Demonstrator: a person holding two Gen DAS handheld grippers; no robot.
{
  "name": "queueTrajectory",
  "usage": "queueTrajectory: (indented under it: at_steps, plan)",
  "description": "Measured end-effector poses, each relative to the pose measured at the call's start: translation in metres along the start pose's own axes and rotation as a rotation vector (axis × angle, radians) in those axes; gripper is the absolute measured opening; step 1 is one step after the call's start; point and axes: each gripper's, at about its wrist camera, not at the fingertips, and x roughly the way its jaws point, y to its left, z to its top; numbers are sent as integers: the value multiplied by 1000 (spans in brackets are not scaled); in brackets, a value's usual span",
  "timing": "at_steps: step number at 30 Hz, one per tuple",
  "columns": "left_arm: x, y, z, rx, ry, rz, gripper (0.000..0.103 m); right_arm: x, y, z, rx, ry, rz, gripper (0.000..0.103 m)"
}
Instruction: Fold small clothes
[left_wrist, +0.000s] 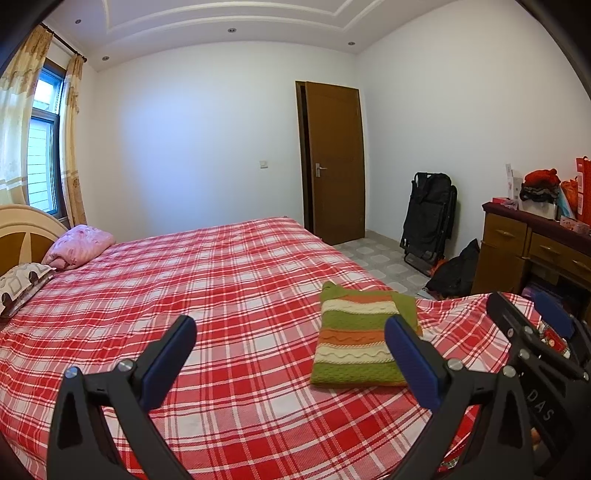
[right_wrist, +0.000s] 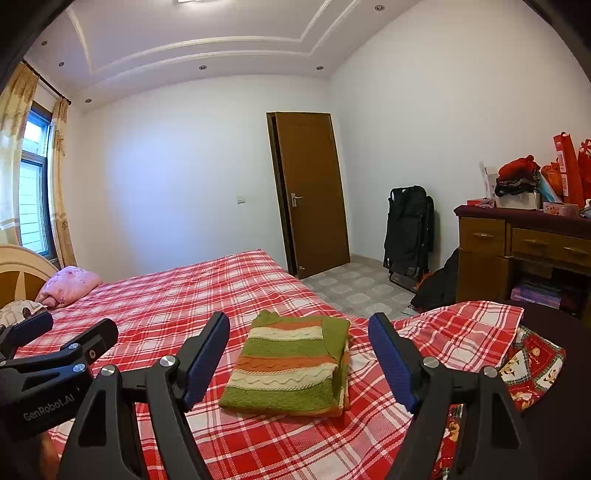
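Nearest the cameras, both hand-held grippers hover over the bed (left_wrist: 221, 280), which is covered by a red-and-white plaid sheet. The left gripper (left_wrist: 291, 354) has its 2 blue-padded jaws spread wide with nothing between them but bare sheet; its right finger sits just in front of the sweater's near corner without touching it. The right gripper (right_wrist: 299, 354) also has its jaws wide apart and holds nothing; in its own view the sweater lies framed between the 2 fingers, just beyond their tips.

The striped knit sweater (right_wrist: 291, 369), in green, orange and cream bands, lies folded into a neat rectangle flat on the sheet, close to the bed's right-hand edge.

Farther along the bed, a pink pillow (left_wrist: 79, 245) rests by the headboard (left_wrist: 26, 229). To the bed's right stands a wooden dresser (right_wrist: 517, 247) piled with clothes and red bags. Beyond the bed's far corner, a brown door (right_wrist: 310, 192) stands ajar, with a folded black chair (right_wrist: 408, 232) leaning on the wall beside it.
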Motion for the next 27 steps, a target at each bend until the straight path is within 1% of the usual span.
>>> queueTrajectory:
  at_steps: [6, 14, 16, 21, 27]
  plan:
    - [0, -4, -1, 19, -23, -8, 103, 2, -4, 0, 19, 7, -7, 78]
    - [6, -13, -4, 56, -8, 13, 103, 7, -3, -3, 18, 24, -7, 79]
    - [10, -13, -4, 64, 11, 29, 103, 7, -3, -3, 16, 26, -7, 79]
    - [17, -6, -6, 18, 56, -6, 103, 8, -3, -5, 15, 34, -7, 78]
    - [18, -2, -6, 16, 60, 13, 103, 11, -5, -6, 23, 45, -5, 78]
